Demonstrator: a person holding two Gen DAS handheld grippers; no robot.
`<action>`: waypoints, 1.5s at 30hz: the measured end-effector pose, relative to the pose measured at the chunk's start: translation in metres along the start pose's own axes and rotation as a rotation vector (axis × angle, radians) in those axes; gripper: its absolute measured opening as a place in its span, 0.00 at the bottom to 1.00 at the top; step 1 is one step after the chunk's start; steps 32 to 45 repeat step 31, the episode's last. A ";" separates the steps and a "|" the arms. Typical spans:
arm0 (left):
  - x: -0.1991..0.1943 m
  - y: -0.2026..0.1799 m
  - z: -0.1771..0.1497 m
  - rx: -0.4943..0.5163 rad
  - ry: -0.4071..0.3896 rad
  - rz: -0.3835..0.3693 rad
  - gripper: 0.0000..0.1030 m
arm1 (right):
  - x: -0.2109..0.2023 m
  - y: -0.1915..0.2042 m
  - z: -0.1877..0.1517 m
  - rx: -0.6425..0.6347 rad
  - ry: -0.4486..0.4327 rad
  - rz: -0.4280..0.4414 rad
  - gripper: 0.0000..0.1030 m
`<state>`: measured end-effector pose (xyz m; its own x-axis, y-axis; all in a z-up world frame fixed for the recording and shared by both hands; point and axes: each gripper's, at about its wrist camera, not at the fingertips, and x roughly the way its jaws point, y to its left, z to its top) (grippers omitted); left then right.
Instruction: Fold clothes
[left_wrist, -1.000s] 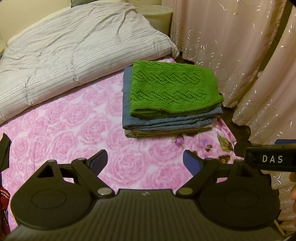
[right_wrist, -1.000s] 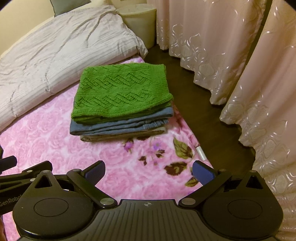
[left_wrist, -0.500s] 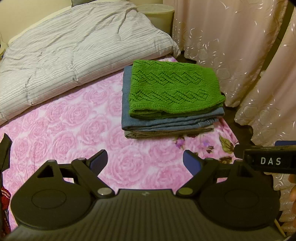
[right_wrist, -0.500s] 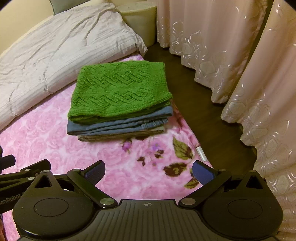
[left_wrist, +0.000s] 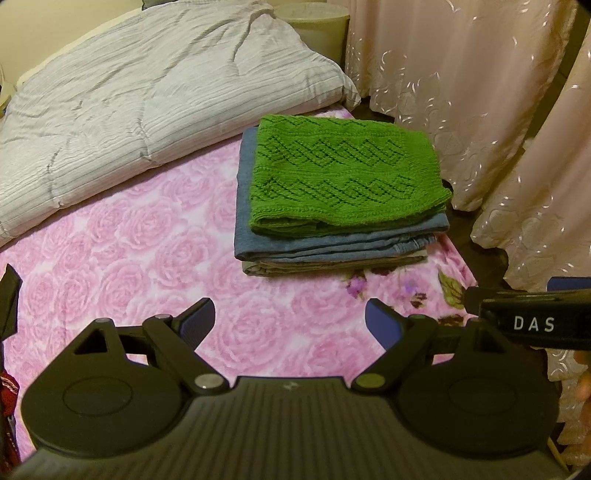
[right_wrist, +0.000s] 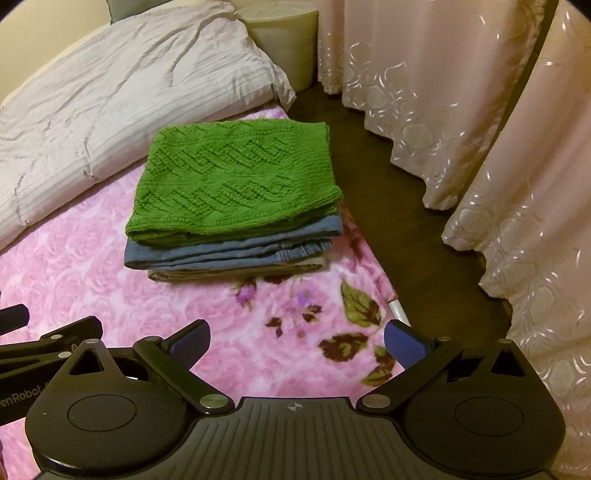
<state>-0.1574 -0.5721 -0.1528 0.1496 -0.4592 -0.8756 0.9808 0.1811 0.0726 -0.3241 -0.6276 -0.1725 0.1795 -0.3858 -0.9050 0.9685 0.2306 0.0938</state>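
Observation:
A folded green knit sweater (left_wrist: 343, 173) tops a neat stack, over folded blue denim (left_wrist: 332, 245) and an olive garment (left_wrist: 332, 266) at the bottom. The stack rests on a pink rose-print blanket (left_wrist: 129, 251) near its far right corner. In the right wrist view the same green sweater (right_wrist: 236, 181) and denim (right_wrist: 229, 251) lie ahead and slightly left. My left gripper (left_wrist: 290, 321) hangs open above the blanket, well short of the stack, holding nothing. My right gripper (right_wrist: 297, 341) is open too, empty, over the blanket's flowered edge.
A grey striped duvet (left_wrist: 140, 96) covers the bed behind the blanket. Pale embroidered curtains (right_wrist: 461, 110) hang on the right above dark floor (right_wrist: 399, 221). A round beige bin (right_wrist: 284, 40) stands in the far corner. A small white stick (right_wrist: 399, 308) lies at the blanket's edge.
Both grippers have drifted slightly back and shifted, so the stack sits a little further left in the right view. The clothes have not moved.

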 end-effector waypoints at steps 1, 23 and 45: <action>0.001 -0.001 0.001 -0.002 0.000 0.002 0.84 | 0.002 -0.001 0.001 -0.002 0.000 0.001 1.00; 0.026 -0.013 0.014 -0.019 0.019 0.040 0.84 | 0.032 -0.011 0.023 -0.048 0.015 0.030 1.00; 0.029 -0.011 0.022 -0.032 -0.002 0.054 0.84 | 0.041 -0.013 0.029 -0.052 0.025 0.037 1.00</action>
